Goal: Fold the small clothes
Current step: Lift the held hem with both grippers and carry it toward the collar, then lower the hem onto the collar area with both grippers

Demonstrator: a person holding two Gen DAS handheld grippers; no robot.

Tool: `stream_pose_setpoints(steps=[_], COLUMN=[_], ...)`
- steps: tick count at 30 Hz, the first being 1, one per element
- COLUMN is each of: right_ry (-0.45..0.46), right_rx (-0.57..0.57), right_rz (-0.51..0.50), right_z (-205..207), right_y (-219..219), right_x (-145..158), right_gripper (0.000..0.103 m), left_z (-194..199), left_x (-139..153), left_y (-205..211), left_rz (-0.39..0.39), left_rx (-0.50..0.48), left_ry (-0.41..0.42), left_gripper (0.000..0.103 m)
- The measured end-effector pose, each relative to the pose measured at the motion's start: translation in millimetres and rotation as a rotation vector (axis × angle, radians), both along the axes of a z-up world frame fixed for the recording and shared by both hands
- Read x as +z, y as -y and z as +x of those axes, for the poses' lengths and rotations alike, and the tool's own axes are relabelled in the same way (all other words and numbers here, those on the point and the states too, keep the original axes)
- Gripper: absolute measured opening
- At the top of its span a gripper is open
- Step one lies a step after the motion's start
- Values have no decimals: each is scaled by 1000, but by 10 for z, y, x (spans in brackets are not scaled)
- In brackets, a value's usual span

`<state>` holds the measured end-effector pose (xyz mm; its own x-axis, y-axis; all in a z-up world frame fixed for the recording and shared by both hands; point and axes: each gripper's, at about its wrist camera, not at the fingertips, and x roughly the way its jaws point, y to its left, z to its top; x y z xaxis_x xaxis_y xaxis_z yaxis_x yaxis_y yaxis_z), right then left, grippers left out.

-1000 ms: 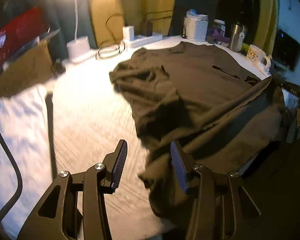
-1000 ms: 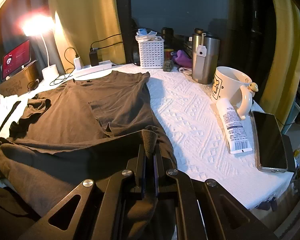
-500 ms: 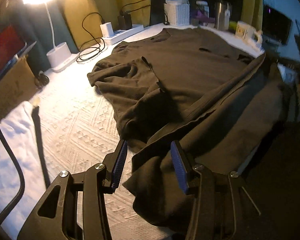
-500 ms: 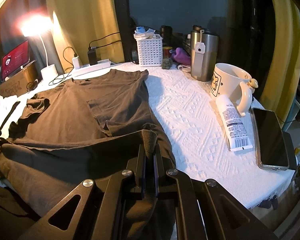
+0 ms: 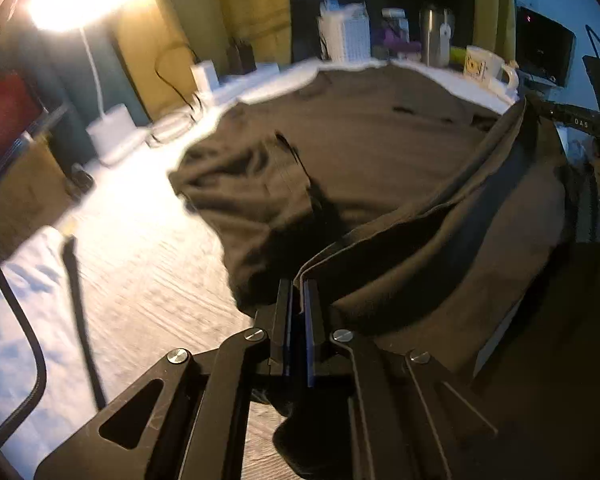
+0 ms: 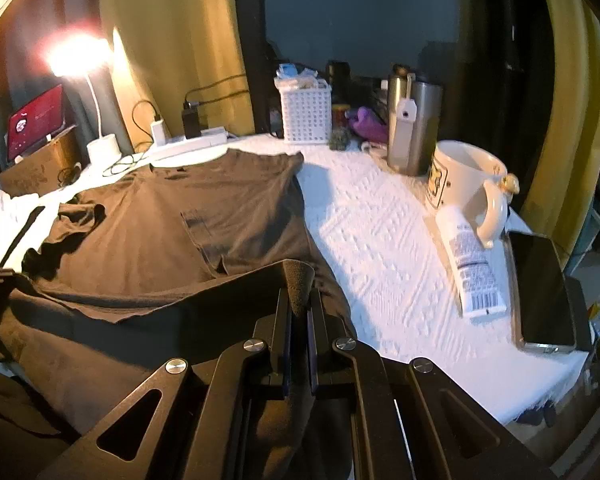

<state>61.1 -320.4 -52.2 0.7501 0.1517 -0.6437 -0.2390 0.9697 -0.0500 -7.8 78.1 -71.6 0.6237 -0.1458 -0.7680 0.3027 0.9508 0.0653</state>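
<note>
My left gripper [image 5: 298, 312] and right gripper [image 6: 298, 312] each pinch the shirt [image 6: 148, 236] hem nearest me on the bench [image 6: 380, 248]; I judge folding barely begun.

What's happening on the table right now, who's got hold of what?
A person holds a gripper in each hand over a dark brown T-shirt spread on the white tablecloth. The right gripper is shut on one bottom corner of its hem. The left gripper is shut on the hem's other end. No fold made yet.
</note>
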Motion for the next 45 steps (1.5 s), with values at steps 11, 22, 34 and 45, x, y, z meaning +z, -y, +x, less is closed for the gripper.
stream_pose_setpoints(steps=[11,22,34,45], right_ry=[131,236,211,128], right_rx=[34,70,72,69], right_rz=[-25,-45,-74,-86], right_z=[-108,246,970,1710], right_y=[-120,-239,-349,-380], right_x=[474,906,940,767], right_gripper=[6,6,6,6], left_z=[-175,227,897,1461], left_x=[593,814,809,645], left_y=[-86,-224,-207,-296], left_rz=[14,27,59,37], left_rx=[74,106,63,77], left_ry=[208,302,274,194], left_gripper=[3,4,3,3])
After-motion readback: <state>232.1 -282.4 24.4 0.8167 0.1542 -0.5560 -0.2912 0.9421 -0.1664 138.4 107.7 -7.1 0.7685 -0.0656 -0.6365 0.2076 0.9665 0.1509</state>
